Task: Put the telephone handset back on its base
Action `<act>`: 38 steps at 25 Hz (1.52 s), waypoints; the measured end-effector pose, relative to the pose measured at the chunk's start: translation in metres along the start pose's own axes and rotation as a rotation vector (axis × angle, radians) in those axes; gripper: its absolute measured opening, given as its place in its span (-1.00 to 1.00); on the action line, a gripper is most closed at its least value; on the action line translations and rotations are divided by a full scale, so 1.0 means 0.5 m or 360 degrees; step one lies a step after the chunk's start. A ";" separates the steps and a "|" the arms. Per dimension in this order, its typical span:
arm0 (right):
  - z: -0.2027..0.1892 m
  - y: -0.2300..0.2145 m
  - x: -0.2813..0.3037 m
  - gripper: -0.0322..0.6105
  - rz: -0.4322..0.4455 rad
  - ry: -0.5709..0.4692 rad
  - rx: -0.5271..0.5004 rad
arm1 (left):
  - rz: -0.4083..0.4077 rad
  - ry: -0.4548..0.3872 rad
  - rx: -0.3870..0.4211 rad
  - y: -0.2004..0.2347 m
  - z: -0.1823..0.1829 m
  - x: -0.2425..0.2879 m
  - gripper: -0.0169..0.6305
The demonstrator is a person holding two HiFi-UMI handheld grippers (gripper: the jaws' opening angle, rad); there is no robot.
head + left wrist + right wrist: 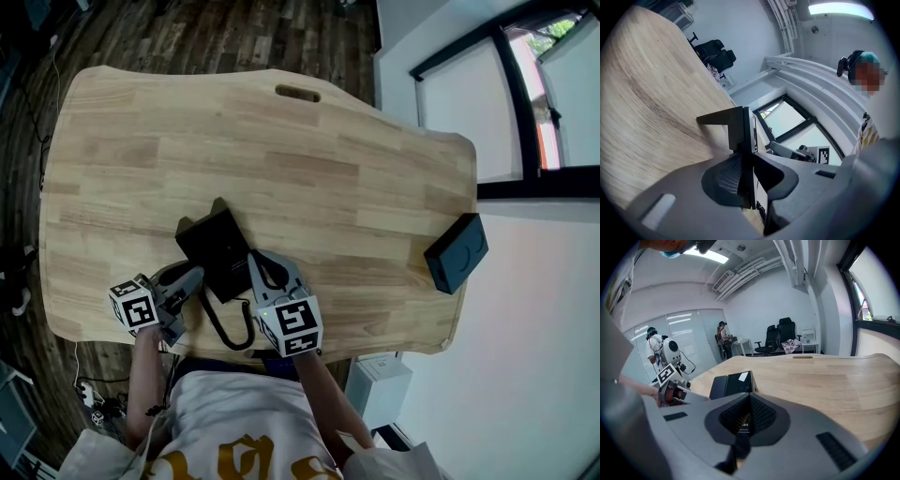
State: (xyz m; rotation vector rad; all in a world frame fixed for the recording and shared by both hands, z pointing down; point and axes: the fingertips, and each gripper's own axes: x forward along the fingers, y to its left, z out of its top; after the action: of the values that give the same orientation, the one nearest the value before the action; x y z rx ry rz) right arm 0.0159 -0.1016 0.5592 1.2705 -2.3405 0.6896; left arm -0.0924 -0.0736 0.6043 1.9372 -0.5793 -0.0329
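Black telephone handset stands clamped between the fingers of the left gripper.

White shirt with gold lettering, grey left gripper and right gripper — black-and-white marker cubes

"What's between the left hand-held gripper's jaws?"
"A thin black telephone edge, pinched upright, just over the desk."
"And beyond?"
"A window past the desk's far edge."
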 end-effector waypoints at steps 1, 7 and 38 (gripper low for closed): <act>0.000 -0.001 -0.001 -0.88 -0.0001 -0.0001 0.0003 | -0.0001 -0.0002 -0.0007 0.001 -0.001 0.000 -0.73; 0.005 -0.004 -0.002 -0.88 -0.0002 -0.0006 -0.0001 | 0.0016 -0.0027 -0.0035 -0.005 0.006 0.003 -0.73; 0.063 0.074 -0.134 -0.88 0.0163 -0.0259 -0.0091 | 0.0623 -0.0589 0.0541 -0.141 0.091 -0.113 -0.45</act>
State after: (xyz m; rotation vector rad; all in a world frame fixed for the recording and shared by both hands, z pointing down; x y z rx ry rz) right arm 0.0159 -0.0583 0.4887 1.2307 -2.5529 0.5651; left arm -0.1281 -0.0669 0.5102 2.1229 -1.2720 -0.0469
